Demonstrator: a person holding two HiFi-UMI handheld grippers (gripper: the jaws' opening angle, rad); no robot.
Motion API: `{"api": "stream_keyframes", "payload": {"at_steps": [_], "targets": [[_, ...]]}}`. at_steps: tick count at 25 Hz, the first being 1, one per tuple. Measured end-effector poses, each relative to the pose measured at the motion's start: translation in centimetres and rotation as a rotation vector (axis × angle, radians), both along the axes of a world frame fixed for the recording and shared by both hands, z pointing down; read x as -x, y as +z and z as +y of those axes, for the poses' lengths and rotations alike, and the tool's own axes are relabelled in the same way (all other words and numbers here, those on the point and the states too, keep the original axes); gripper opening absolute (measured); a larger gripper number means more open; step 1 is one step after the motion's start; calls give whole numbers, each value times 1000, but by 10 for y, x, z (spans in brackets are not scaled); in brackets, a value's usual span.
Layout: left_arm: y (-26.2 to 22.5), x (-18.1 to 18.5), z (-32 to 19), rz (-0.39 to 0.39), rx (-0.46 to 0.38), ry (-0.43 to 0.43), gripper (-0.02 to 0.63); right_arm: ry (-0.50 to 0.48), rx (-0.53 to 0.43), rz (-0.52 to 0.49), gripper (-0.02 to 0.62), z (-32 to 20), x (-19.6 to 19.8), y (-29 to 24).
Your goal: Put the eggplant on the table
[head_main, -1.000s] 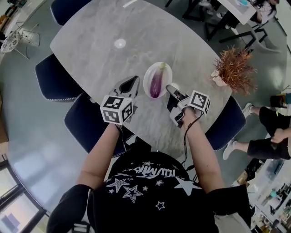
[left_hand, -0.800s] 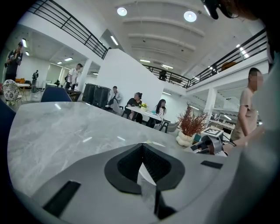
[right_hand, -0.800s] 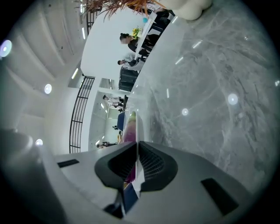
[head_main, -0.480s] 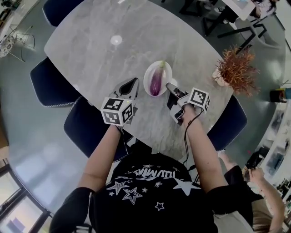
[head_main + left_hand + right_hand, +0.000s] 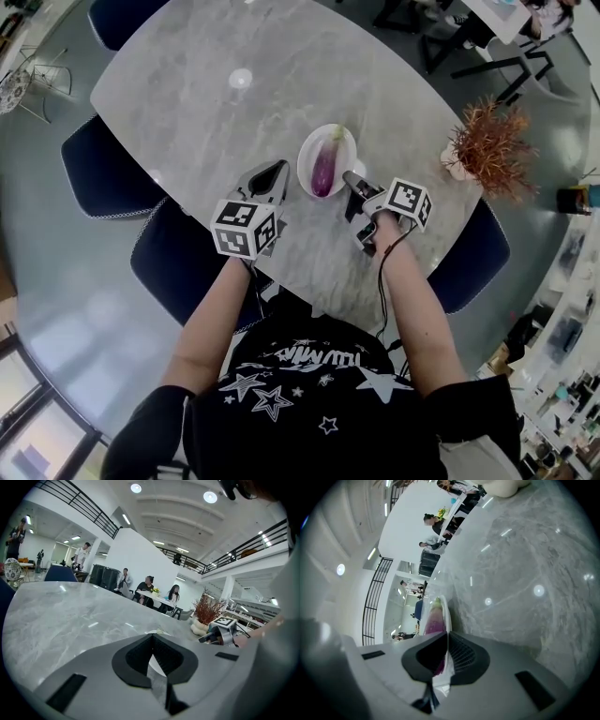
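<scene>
Currently your left gripper [image 5: 278, 168] and right gripper [image 5: 350, 176], both closed empty, flank the plate [image 5: 301, 165] holding the eggplant [image 5: 323, 169].

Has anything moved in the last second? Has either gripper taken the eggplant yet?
Nothing has visibly changed on the table. The eggplant lies in the white bowl as before. The left gripper and right gripper remain on either side of the bowl, jaws together, holding nothing.

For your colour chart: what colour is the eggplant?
The eggplant is purple with a green stem, clearest in head view.
</scene>
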State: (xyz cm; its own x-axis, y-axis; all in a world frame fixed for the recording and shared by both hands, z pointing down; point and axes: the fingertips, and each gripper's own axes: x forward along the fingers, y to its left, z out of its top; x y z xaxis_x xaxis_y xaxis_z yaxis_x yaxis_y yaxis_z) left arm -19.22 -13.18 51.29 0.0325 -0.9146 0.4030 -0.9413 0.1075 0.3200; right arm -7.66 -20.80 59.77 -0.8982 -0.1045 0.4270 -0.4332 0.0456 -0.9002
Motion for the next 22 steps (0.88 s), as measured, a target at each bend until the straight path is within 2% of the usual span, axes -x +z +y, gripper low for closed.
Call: {"api": "stream_keyframes", "payload": {"at_steps": [8,16,22], "targets": [[-2,-5,2,10,-1,-5,8,25,-8,103,20,0,-4,14],[-6,-12,8,2,-2,-18,8,28,-12,60,21,-1,-6,11],[-7,-18,21,-13,3,-25,8,-7,-45,90,21,5,-10,13]]}}
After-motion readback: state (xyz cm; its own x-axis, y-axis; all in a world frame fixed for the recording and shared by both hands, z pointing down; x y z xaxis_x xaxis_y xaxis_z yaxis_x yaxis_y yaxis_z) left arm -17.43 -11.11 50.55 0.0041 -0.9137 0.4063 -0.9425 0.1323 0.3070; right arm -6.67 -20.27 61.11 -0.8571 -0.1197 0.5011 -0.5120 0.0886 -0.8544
